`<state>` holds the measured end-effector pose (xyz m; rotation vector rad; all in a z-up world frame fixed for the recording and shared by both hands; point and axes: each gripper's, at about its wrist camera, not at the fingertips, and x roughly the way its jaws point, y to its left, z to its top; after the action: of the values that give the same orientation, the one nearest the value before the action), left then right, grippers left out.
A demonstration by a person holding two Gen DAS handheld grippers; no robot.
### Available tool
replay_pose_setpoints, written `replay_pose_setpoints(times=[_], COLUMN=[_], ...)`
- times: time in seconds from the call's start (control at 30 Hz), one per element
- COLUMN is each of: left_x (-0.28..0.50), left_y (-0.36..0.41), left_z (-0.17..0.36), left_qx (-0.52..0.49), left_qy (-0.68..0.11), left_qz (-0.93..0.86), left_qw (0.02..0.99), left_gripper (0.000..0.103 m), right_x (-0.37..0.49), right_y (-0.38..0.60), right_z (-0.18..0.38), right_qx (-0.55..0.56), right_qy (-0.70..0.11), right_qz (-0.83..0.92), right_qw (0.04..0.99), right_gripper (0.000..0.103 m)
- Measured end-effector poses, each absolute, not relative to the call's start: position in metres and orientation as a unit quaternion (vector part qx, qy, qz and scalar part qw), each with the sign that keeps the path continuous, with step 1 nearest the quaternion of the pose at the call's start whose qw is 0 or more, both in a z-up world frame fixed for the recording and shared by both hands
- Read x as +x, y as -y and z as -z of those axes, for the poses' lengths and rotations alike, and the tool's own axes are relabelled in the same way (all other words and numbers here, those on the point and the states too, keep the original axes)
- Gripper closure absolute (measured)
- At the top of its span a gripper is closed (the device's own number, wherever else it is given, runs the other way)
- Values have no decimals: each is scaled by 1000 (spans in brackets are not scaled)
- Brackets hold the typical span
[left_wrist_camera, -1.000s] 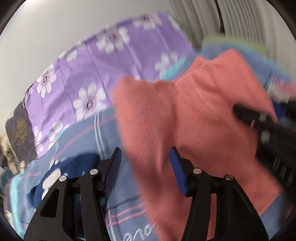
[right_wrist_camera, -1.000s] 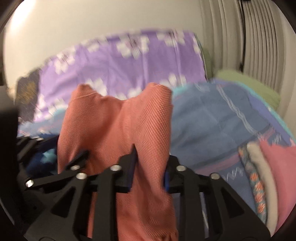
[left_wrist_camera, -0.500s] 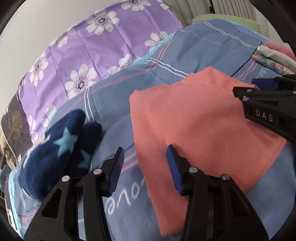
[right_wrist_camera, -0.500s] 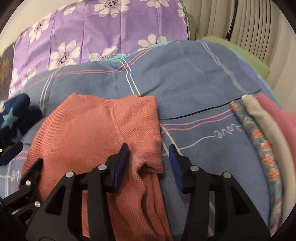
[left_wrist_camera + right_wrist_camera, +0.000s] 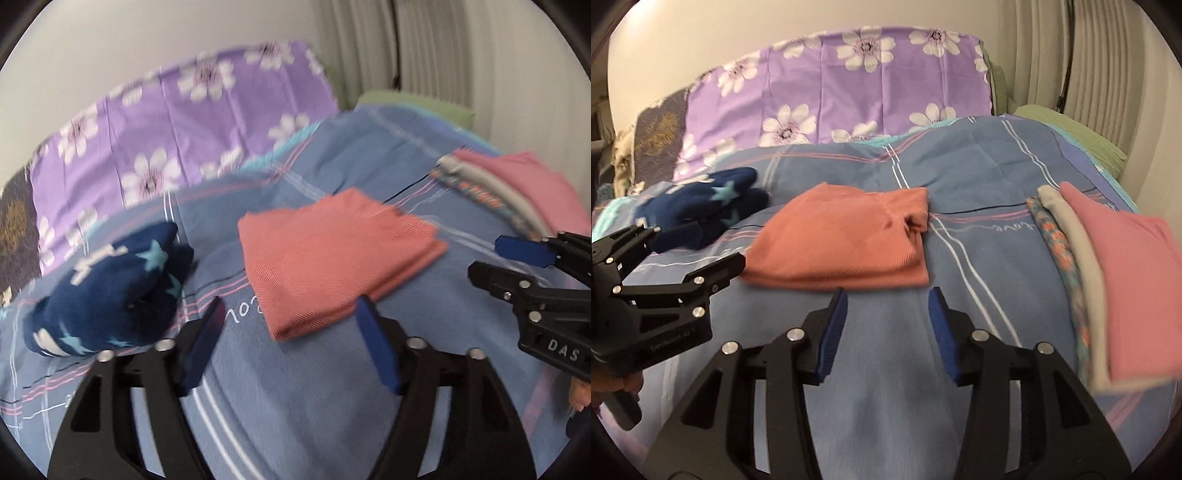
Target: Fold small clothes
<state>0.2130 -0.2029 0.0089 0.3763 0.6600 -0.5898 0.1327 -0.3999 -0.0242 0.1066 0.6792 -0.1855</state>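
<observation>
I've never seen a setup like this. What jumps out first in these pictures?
The folded salmon-orange garment lies flat in the middle of the blue plaid bedspread, just ahead of the open right gripper. To its left sits a crumpled navy garment with stars; to its right, a neat stack of folded clothes. Behind stands a purple flowered pillow.

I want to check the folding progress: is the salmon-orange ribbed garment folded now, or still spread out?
Folded. The salmon-orange ribbed garment lies as a compact layered rectangle on the blue plaid blanket, held by neither gripper.

Blue plaid quilt [image 5: 979, 166], purple floral pillow [image 5: 849, 81], curtain [image 5: 1108, 55]
</observation>
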Motion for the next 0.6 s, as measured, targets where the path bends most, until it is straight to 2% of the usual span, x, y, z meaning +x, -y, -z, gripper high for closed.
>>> replay_pose_setpoints(times=[0.13,0.2,0.37,0.6], left_x=[177,159,117,77], left_y=[183,171,147,122], left_z=[-35,-45,-61,-75], left_qx=[168,152,141,117], left_qy=[-291,-282,-262,-255], left_qz=[287,289,286,294], left_qw=[897,902,911,914], left_gripper=[12,7,3,2], right_x=[86,66,25,-24], right_y=[387,376,353,329], right_z=[-3,-14,-28,-41], right_qx=[73,60,60,48], right_qy=[-306,-294,-270,-253], right_qz=[85,91,72,79], right_qw=[945,950,958,963], right_gripper=[45,35,28,24])
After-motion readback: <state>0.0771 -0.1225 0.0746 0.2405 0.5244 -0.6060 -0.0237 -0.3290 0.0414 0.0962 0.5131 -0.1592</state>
